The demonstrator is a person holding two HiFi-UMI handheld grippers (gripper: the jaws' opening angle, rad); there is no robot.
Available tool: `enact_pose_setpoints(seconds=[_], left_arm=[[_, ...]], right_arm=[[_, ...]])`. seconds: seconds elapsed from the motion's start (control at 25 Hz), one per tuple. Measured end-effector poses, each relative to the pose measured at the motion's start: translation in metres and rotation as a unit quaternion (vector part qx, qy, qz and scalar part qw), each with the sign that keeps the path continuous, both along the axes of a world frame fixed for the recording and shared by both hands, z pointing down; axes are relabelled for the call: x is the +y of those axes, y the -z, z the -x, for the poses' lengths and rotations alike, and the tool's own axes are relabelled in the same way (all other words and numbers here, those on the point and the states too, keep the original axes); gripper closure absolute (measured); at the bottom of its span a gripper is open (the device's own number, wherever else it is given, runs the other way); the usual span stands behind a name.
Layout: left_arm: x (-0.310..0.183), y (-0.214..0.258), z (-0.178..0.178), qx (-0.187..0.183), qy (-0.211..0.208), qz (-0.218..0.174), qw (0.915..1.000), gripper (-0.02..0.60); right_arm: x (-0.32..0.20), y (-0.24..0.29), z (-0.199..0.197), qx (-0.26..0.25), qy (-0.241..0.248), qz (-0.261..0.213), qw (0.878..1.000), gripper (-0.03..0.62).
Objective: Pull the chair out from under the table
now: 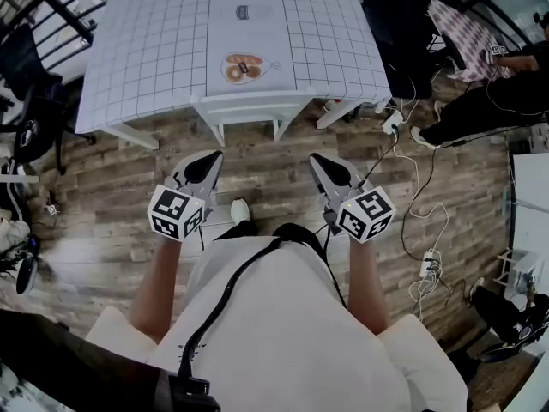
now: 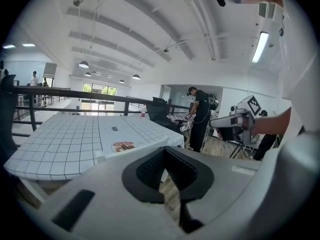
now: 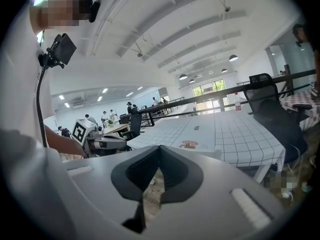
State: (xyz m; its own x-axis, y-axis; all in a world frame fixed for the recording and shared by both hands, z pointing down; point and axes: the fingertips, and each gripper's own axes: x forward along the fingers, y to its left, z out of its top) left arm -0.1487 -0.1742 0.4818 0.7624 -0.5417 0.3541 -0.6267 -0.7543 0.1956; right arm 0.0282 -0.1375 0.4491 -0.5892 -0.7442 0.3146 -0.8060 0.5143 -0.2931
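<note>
Open first the grey-and-black left gripper (image 1: pixel 213 158) and right gripper (image 1: pixel 316 160), both pressed closed on nothing and held near the white, seemingly wooden chair (image 1: pixel 249 106) tucked under the near edge of the table (image 1: pixel 146 50) with the white grid-checked cloth. Then clamp its top rail toward each end and draw straight back, evenly. No containers apparent; only a flat oval food picture (image 1: pixel 243 67) near that edge.
</note>
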Motion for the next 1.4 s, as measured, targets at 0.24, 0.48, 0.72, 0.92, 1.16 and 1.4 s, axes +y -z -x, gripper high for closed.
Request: enact_pose_setpoints(seconds=[0.24, 0.48, 0.72, 0.92, 1.16, 1.4], left_arm=[[-0.017, -0.012, 0.027, 0.001, 0.002, 0.012, 0.9999, 0.574], [-0.026, -0.017, 0.03, -0.003, 0.001, 0.016, 0.9999, 0.574], [-0.034, -0.016, 0.023, -0.015, 0.008, 0.01, 0.9998, 0.574], [-0.047, -0.013, 0.012, -0.032, 0.026, 0.001, 0.9992, 0.574], [-0.063, -0.025, -0.013, -0.067, 0.028, -0.005, 0.9974, 0.574], [-0.095, -0.043, -0.033, -0.105, 0.007, -0.01, 0.9944, 0.574]], right_arm=[[-0.016, -0.007, 0.019, -0.004, -0.009, 0.012, 1.0, 0.588], [-0.024, -0.013, 0.028, -0.009, -0.004, 0.02, 1.0, 0.588], [-0.042, -0.01, 0.021, -0.02, 0.009, 0.012, 1.0, 0.588], [-0.065, -0.017, 0.014, -0.016, 0.049, 0.017, 0.999, 0.588], [-0.104, -0.039, -0.002, 0.028, 0.103, 0.025, 0.994, 0.588], [-0.145, -0.064, -0.011, 0.093, 0.156, 0.017, 0.983, 0.588]])
